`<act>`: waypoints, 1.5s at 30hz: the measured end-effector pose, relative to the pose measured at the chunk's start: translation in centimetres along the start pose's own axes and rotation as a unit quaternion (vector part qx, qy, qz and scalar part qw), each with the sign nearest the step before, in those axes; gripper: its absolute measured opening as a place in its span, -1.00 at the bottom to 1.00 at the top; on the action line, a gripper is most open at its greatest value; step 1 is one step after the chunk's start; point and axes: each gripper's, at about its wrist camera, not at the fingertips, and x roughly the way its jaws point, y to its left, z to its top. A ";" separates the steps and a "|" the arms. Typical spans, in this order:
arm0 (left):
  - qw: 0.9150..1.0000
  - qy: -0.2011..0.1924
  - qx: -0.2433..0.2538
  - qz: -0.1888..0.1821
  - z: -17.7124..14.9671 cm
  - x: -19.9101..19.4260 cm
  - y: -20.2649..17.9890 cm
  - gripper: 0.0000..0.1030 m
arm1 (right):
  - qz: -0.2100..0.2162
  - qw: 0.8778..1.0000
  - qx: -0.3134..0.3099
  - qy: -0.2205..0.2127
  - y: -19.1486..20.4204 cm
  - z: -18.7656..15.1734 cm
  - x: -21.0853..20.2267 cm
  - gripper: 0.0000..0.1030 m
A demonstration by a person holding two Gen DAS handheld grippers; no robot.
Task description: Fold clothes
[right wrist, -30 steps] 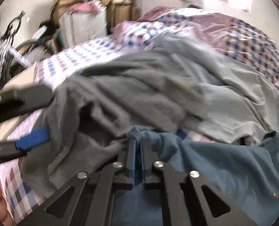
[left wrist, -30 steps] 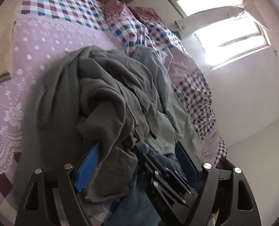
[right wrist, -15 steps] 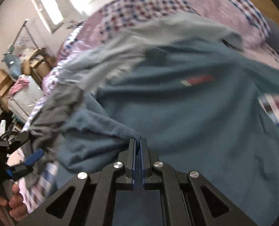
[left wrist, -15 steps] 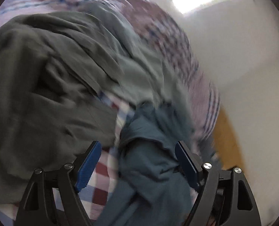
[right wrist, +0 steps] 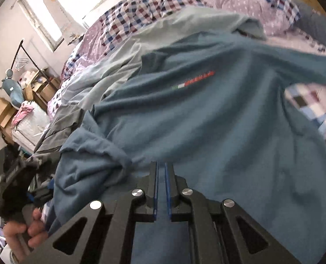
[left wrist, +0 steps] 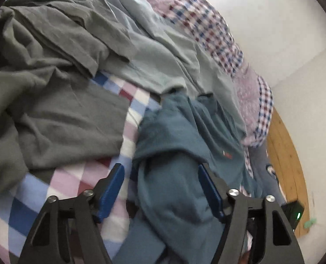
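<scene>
A blue shirt (left wrist: pixel 174 154) with a small red and green logo lies spread over the checked bedcover (left wrist: pixel 53 189). My left gripper (left wrist: pixel 160 167) straddles a bunched fold of it. Its jaws are closing: the right pad touches the cloth, the left pad stands clear. In the right wrist view the blue shirt (right wrist: pixel 207 121) fans out ahead of my right gripper (right wrist: pixel 160 165). Those jaws are nearly together and easing apart, with shirt cloth in the thin slit. The left gripper (right wrist: pixel 13 176) and the hand (right wrist: pixel 26 231) holding it show at the left edge.
A dark grey garment (left wrist: pixel 53 88) is heaped on the left, a pale grey-green one (left wrist: pixel 158 50) lies behind the shirt. A wooden bed end (left wrist: pixel 283 154) borders the right. Cardboard boxes (right wrist: pixel 0 112) and clutter stand by the far wall under a window (right wrist: pixel 53 11).
Both grippers swung from the grey heap to the blue shirt. The right gripper pulled the shirt out flat. The left jaws narrowed around a fold; the right pads parted a little.
</scene>
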 end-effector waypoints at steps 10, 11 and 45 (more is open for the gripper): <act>0.998 -0.022 -0.036 -0.041 2.9 1.0 0.6 -0.83 | 0.023 0.999 -0.040 -0.024 2.4 0.1 -1.1 -0.88; 0.998 -0.034 -0.032 -0.044 2.9 0.6 0.2 -0.86 | 0.023 0.999 -0.039 -0.024 2.4 0.1 -1.1 -0.88; 0.997 -0.075 -0.018 0.004 2.9 -1.2 -1.2 -0.90 | 0.059 0.995 -0.055 -0.053 3.2 0.2 -2.2 -0.36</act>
